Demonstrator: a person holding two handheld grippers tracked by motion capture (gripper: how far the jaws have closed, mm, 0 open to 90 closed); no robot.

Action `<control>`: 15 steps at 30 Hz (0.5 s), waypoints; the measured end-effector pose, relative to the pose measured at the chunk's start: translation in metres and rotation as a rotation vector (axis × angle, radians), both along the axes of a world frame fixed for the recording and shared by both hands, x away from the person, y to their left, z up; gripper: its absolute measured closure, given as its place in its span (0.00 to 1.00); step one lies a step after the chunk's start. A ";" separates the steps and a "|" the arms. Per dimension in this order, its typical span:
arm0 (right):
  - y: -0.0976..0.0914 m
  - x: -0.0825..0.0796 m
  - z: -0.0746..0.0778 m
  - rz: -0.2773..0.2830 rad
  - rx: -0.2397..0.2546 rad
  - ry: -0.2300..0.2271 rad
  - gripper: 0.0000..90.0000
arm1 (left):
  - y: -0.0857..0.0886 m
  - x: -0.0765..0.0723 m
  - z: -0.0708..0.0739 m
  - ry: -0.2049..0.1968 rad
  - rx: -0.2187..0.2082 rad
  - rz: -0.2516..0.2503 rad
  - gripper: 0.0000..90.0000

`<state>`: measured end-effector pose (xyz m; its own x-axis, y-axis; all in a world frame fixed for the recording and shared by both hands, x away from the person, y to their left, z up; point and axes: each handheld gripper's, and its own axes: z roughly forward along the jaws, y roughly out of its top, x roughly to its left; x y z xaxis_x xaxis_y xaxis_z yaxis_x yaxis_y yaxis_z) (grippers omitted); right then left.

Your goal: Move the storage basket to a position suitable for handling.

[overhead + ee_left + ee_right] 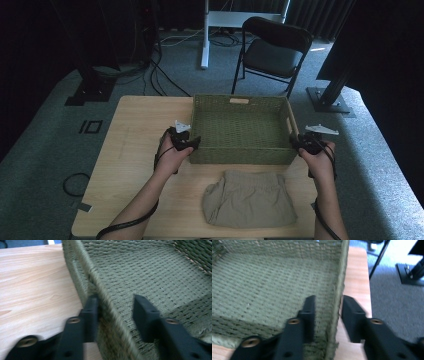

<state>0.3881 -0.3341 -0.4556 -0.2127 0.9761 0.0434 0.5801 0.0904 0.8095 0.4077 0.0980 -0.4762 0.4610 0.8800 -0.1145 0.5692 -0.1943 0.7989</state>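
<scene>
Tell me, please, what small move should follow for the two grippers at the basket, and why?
Probably draw both back off the basket: the left gripper and right gripper straddle its side walls with jaws parted, not pressing, and it sits flat on the table.

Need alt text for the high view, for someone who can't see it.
A person's left tool and right tool straddle opposite side walls of an empty green woven rectangular basket on a light wooden table. Folded khaki cloth shorts lie in front of it.
</scene>
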 end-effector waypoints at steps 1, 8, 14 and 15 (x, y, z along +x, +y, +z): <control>0.001 0.000 0.001 0.014 0.002 -0.013 0.54 | -0.001 0.000 0.000 0.004 0.002 -0.003 0.49; 0.006 -0.002 0.008 0.067 0.017 -0.088 0.40 | 0.002 0.002 0.004 -0.020 0.011 -0.032 0.34; 0.011 -0.011 0.017 0.069 0.061 -0.122 0.24 | 0.005 -0.003 0.020 -0.073 0.000 -0.065 0.26; 0.011 -0.011 0.017 0.069 0.061 -0.122 0.24 | 0.006 -0.004 0.022 -0.074 -0.008 -0.070 0.26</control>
